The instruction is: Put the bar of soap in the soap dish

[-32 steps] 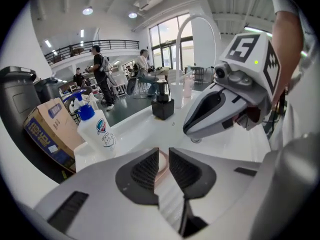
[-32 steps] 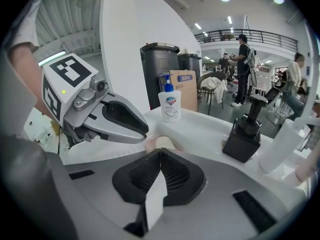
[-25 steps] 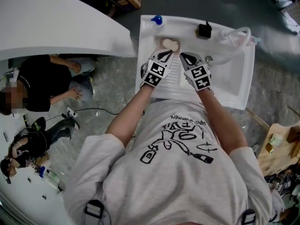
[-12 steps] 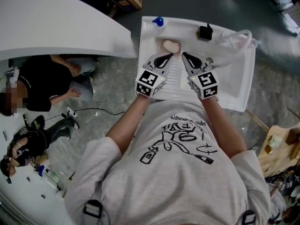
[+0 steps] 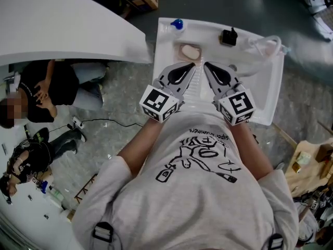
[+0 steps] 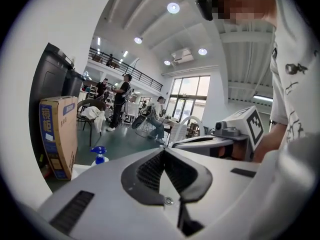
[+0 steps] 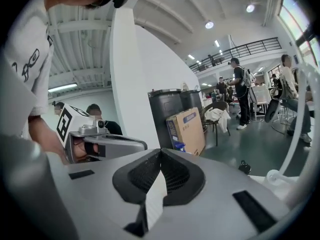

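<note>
The left claw (image 5: 188,66) and the right claw (image 5: 207,65) hung side by side above the sink (image 5: 260,87). The 2 were shut tight and empty. The bar of soap (image 5: 190,52) lay in the soap dish (image 5: 181,48), just beyond the left claw's tips.
</note>
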`<state>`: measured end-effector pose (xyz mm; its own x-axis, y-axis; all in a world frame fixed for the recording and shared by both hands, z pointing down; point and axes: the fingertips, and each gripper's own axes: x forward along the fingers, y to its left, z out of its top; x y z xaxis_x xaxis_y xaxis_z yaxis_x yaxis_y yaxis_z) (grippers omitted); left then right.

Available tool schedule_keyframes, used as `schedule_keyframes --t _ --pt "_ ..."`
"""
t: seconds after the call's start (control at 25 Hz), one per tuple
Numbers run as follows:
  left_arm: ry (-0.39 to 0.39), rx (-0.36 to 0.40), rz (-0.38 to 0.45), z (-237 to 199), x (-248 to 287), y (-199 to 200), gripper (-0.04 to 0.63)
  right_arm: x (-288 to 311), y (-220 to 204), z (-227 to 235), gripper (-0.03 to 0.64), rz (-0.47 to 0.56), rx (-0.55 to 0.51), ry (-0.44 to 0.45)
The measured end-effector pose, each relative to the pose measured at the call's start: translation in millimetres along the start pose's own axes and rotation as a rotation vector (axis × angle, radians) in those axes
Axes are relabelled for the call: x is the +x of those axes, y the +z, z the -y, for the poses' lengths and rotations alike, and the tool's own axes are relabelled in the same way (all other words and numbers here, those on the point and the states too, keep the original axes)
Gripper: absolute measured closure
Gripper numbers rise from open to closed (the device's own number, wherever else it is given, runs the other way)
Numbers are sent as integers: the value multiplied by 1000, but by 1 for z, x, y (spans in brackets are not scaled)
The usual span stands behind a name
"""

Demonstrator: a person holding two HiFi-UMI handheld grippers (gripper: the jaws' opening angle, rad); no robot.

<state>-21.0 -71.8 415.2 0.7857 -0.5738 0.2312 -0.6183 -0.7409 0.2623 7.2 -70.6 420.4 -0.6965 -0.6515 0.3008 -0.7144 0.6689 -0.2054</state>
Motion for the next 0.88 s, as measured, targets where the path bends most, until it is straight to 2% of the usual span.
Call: schedule_keyframes --t 0.24,0.4,0.52,0.88 --pt "-29 -6 84 25 -14 40 588 -24 38 -23 595 81 -1 30" --pt "-59 -49 125 38 -21 58 588 -38 56 -36 595 117 18 51" --pt "-65 -59 142 46 -25 65 588 -48 60 -40 595 127 20 50" --pt "-65 -27 154 63 -39 73 588 -75 71 -46 595 148 23 37"
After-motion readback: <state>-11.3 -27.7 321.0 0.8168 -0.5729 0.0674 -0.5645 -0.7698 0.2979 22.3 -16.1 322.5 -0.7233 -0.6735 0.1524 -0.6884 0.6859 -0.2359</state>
